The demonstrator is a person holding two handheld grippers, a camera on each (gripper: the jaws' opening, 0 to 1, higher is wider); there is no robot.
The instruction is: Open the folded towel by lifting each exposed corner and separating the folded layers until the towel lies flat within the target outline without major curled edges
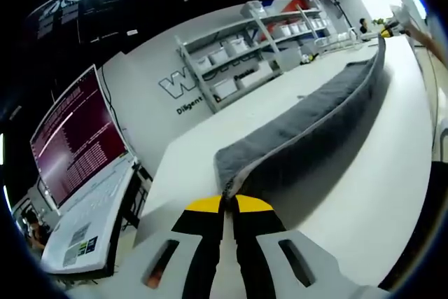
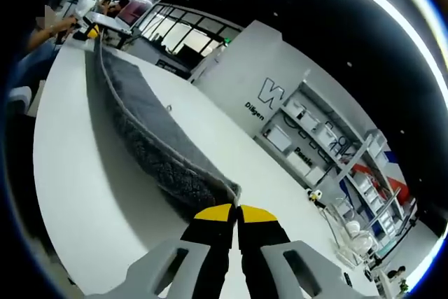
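Observation:
A grey towel (image 1: 308,120) hangs stretched between the two grippers above the white table (image 1: 378,180). My left gripper (image 1: 229,204), with yellow-tipped black jaws, is shut on one corner of the towel. In the right gripper view the same grey towel (image 2: 143,131) runs away from me toward the far end, and my right gripper (image 2: 234,211) is shut on its near corner. At the far end of each view the other gripper (image 1: 386,31) (image 2: 89,31) shows small, holding the opposite corner. The towel sags slightly in the middle, its lower part near the table.
A monitor with red text (image 1: 73,134) stands beyond the table's left edge. White shelving with boxes (image 1: 245,50) (image 2: 329,152) lines the grey wall. A person's hand (image 2: 59,26) shows at the far end of the table (image 2: 77,173).

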